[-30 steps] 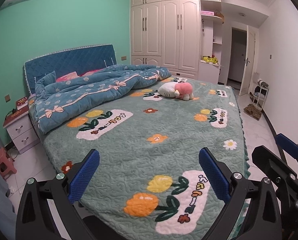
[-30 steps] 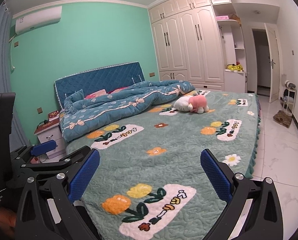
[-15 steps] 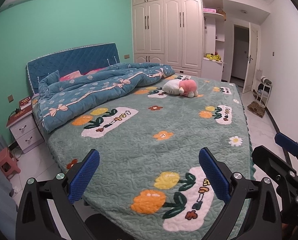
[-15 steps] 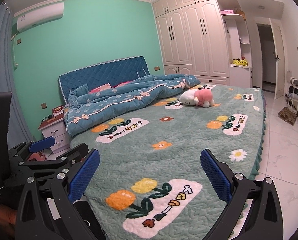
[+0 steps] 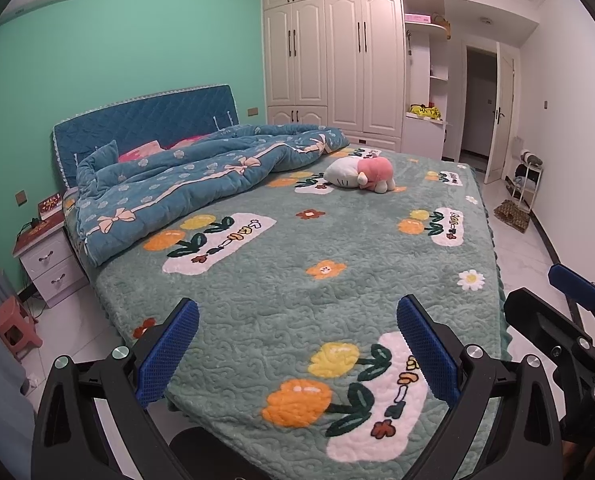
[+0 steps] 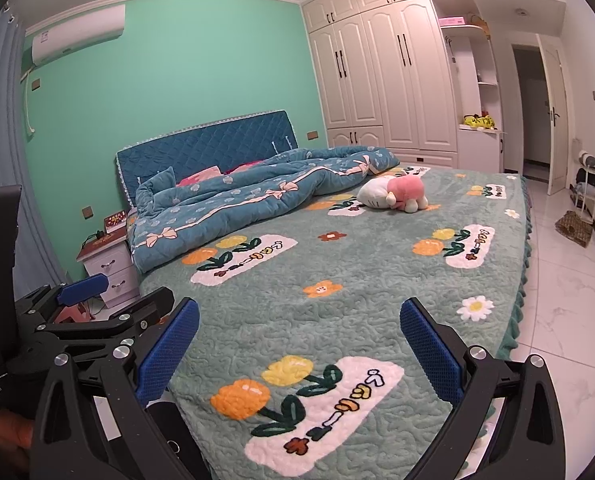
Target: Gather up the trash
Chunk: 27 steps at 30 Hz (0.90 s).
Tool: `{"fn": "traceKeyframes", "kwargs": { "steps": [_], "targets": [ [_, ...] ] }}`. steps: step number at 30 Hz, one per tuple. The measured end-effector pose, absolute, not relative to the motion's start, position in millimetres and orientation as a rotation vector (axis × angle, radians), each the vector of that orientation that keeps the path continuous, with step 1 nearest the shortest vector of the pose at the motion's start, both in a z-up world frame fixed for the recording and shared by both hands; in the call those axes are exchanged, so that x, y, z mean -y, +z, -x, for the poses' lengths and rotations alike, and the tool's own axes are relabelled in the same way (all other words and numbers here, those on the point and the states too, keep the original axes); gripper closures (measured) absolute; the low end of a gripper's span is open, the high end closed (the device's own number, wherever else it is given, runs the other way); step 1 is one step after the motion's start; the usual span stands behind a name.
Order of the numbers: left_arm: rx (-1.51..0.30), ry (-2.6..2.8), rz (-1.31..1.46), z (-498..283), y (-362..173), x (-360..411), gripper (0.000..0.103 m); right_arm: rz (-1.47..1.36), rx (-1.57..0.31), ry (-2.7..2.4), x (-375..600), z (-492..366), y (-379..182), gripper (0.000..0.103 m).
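Hovering over the bed (image 5: 281, 292), left gripper (image 5: 297, 344) and right gripper (image 6: 299, 344) both gape wide, holding nothing

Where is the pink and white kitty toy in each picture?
Left wrist view: the plush toy lies upper middle, far across the bed.
Right wrist view: the plush toy lies right of centre, far across the bed.
Shared landmark: the rumpled blue quilt just left of it.

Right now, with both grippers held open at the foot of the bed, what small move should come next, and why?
Probably pan both views toward the white tiled floor: the left gripper and right gripper are open and hold nothing, and no trash shows on the green quilted bedspread.
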State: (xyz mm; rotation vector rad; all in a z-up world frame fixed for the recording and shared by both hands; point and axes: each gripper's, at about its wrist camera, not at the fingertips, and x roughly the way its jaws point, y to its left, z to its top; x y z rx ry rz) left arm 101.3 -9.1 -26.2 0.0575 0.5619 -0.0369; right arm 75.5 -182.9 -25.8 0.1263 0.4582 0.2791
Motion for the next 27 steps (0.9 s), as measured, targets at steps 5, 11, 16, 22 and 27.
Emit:
{"fn": "traceKeyframes", "kwargs": {
  "steps": [5,11,16,22,27],
  "targets": [
    [-0.561,-0.035,-0.057,-101.0,-26.5,9.9,0.005,-0.126,-0.459,0.279,182.5,-75.9,-25.8,0.004],
    [-0.565,-0.036,-0.059,-99.9,-27.4,10.8,0.005,-0.129,-0.461,0.279,182.4,-76.4,-27.0,0.004],
    [-0.565,-0.037,-0.058,-100.3,-28.0,10.7,0.005,-0.129,-0.46,0.278,182.3,-76.2,-27.3,0.004],
    [-0.567,-0.034,-0.06,-99.4,-28.4,10.9,0.005,-0.131,-0.463,0.279,180.7,-76.3,-28.8,0.004],
    [-0.571,-0.03,-0.062,-97.8,-28.5,11.4,0.005,-0.133,-0.467,0.279,179.8,-76.7,-29.2,0.004]
  ]
}}
